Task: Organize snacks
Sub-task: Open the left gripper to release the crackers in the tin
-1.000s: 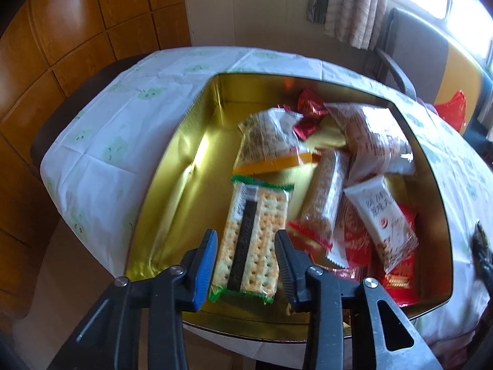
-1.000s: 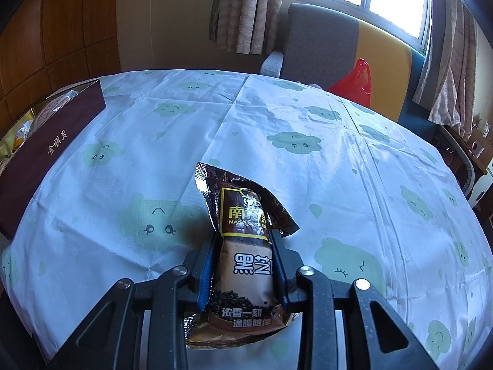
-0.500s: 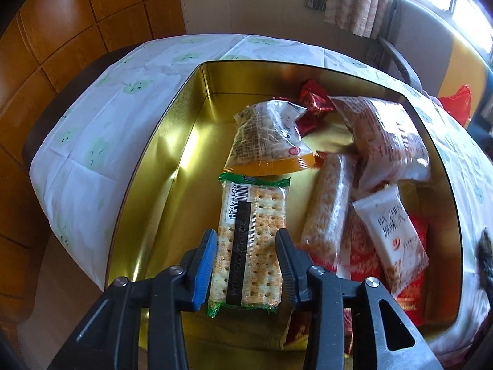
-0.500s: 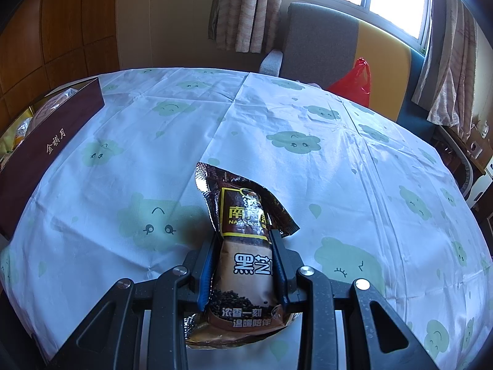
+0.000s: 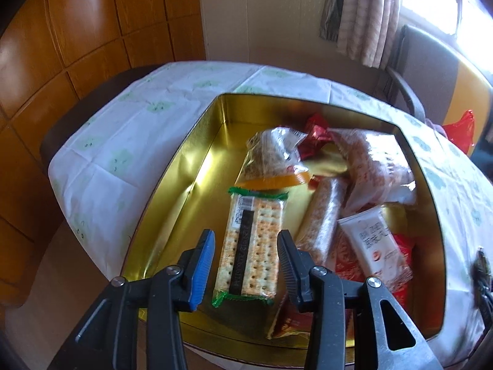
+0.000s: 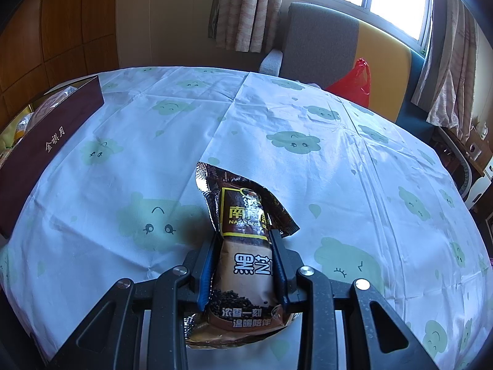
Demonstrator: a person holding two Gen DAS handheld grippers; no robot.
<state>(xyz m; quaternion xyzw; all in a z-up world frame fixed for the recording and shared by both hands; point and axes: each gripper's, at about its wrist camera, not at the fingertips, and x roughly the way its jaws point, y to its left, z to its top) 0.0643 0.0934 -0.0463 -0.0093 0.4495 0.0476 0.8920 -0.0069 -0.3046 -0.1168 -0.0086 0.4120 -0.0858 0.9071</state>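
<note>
While most snacks already lie in the gold tin (image 5: 191, 166) at the bench's left edge, the job is not finished. A cracker pack (image 5: 251, 243) rests flat on the tin's floor near its front wall, and the left gripper (image 5: 245, 257) hovers over it, fingers opening and clear of the wrapper on both sides. At the bench's near edge, the right gripper (image 6: 243, 260) has its fingers clamped on a brown sesame packet (image 6: 246, 240), which I judge goes into the tin next.
</note>
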